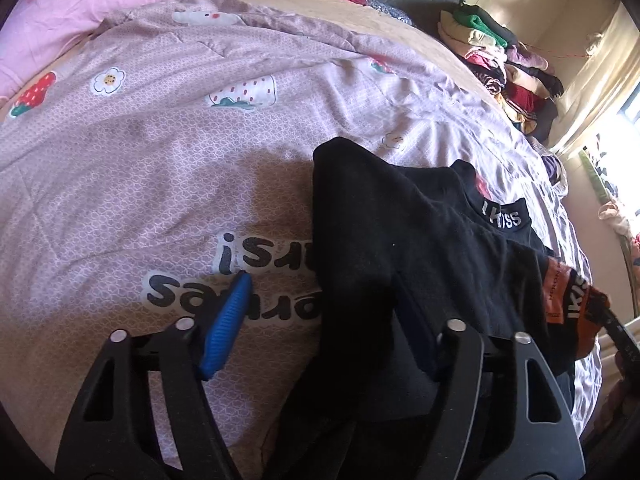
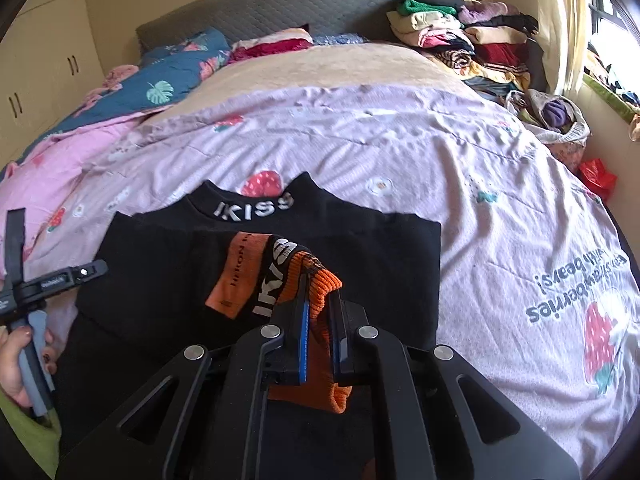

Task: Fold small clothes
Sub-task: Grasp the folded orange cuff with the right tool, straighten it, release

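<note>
A black top (image 2: 168, 280) with a white "IKISS" collar (image 2: 252, 208) lies on the lilac strawberry-print bedcover (image 2: 460, 184). Its sleeve is folded across the body and ends in an orange ribbed cuff (image 2: 316, 276). My right gripper (image 2: 320, 284) is shut on that cuff and holds it slightly raised. In the left wrist view the black top (image 1: 400, 240) drapes over my left gripper (image 1: 326, 292). The blue left finger (image 1: 232, 316) stands bare and apart from the cloth, while the other finger is hidden under the fabric. The orange cuff (image 1: 568, 300) shows at the far right.
Stacks of folded clothes (image 2: 460, 36) line the bed's far right side by the grey headboard (image 2: 272, 4). Pink and blue quilts (image 2: 132, 100) lie at the far left. A hand (image 2: 16, 356) grips the left gripper's handle at the bed's near left edge. A window is on the right.
</note>
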Action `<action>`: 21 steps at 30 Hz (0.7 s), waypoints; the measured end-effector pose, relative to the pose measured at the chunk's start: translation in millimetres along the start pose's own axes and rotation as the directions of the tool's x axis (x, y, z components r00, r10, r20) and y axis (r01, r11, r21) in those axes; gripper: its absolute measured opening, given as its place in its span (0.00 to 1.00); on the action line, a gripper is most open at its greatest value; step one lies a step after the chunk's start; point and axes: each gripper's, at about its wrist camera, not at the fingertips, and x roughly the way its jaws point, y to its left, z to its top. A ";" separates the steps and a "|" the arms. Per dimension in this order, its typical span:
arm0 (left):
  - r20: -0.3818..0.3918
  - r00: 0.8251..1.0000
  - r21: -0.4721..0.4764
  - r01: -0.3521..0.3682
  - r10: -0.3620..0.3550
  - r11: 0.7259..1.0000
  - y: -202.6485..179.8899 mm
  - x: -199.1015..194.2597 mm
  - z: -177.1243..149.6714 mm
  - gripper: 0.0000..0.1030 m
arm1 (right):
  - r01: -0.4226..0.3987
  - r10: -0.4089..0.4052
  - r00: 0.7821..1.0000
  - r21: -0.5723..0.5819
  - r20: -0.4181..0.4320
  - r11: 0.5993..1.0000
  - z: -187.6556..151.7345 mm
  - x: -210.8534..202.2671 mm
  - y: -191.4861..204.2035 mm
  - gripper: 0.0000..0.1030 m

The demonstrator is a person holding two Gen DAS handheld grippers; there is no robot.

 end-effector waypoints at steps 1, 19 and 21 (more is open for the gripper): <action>0.001 1.000 0.002 0.000 0.000 1.000 -0.2 -1.1 0.1 0.54 | 0.015 -0.015 1.000 0.002 -0.009 1.000 -1.9 2.5 0.0 0.08; -0.075 0.988 0.123 0.146 -0.137 0.982 -59.1 -5.6 -12.1 0.45 | -0.004 0.004 1.000 0.030 -0.009 1.000 -21.6 -12.6 -0.4 0.35; -0.095 0.989 0.129 0.128 -0.117 0.983 -55.0 0.9 -16.5 0.38 | -0.025 0.025 1.000 0.012 -0.013 1.000 -21.7 -14.0 8.4 0.36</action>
